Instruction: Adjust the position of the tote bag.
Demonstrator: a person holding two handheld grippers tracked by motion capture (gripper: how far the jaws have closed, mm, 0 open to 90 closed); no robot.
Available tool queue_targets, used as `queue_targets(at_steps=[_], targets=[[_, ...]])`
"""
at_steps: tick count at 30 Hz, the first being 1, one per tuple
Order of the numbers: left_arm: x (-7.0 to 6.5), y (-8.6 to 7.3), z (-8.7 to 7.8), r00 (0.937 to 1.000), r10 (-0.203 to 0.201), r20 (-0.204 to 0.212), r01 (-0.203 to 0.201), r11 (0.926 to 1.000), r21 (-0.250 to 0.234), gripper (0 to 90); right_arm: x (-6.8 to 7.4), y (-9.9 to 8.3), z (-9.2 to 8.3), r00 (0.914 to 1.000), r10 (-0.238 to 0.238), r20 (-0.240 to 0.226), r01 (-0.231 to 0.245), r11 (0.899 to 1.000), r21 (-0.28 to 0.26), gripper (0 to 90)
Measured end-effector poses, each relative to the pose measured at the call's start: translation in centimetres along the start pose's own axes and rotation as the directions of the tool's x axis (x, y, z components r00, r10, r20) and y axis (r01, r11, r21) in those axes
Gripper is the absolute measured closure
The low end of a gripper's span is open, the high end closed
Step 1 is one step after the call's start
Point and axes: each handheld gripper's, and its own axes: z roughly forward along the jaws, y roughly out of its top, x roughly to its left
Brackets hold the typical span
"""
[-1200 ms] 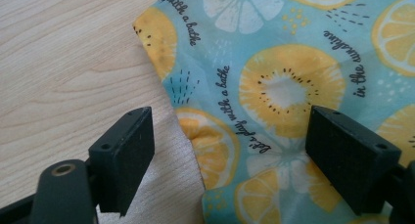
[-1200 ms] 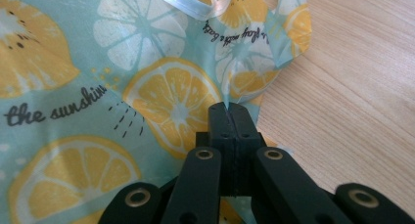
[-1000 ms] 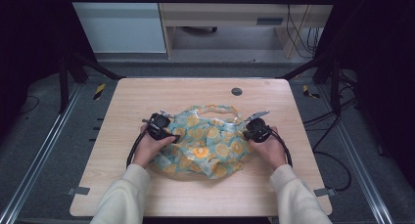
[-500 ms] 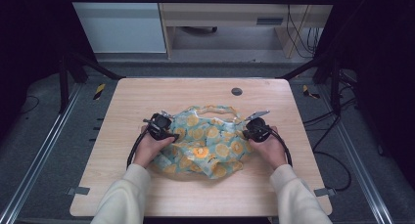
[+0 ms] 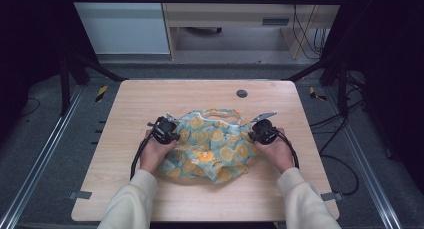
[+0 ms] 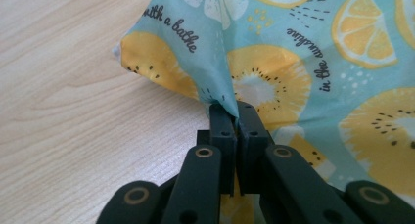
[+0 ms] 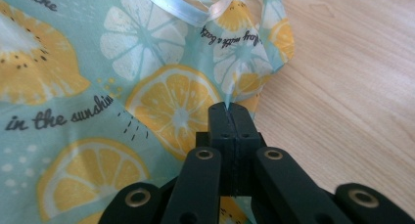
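Your left gripper (image 6: 237, 109) has its two black jaws pressed together on a raised fold of the fruit-print cloth (image 6: 313, 77). The fold rises from between the jaw tips as a narrow ridge, near a corner of the cloth that lies on the bare wood. In the high view, the left gripper (image 5: 165, 130) sits at the cloth's left edge, with your left hand (image 5: 156, 154) behind it and a black cable looping back along the forearm.

Your right gripper (image 7: 229, 109) is likewise clamped, its jaws meeting on a pinch of the same cloth (image 7: 98, 87) close to its edge. A pale ribbon-like strip (image 7: 181, 11) crosses the cloth beyond the jaw tips. In the high view, the right gripper (image 5: 261, 130) sits at the cloth's right edge, held by your right hand (image 5: 274, 150), with a grey three-cornered plate on top.

The cloth (image 5: 212, 149) is light teal, printed with orange and lemon slices, white blossoms and script lettering. It lies crumpled on the wooden table (image 5: 200, 96), between the two grippers, nearer your side than the far side. A thin loop of the cloth's material arcs along its far edge.

A small dark round disc (image 5: 242, 93) lies in the tabletop beyond the cloth, well apart from it.
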Motion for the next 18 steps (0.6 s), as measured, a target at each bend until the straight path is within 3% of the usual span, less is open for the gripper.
queue_targets(at_steps=[7,18], targets=[[0.3,0.6,-1.6,0.9983,0.02,-0.054,-0.024,0.9972,-0.071,90.0,-0.4,0.6,-1.1,0.9997,-0.022,0.01,0.022,0.999,-0.03,90.0],[0.6,1.6,-4.8,0.9885,0.057,-0.14,-0.08,0.9823,-0.169,90.0,-1.1,1.2,-4.0,0.998,-0.048,0.041,0.052,0.994,-0.096,90.0]])
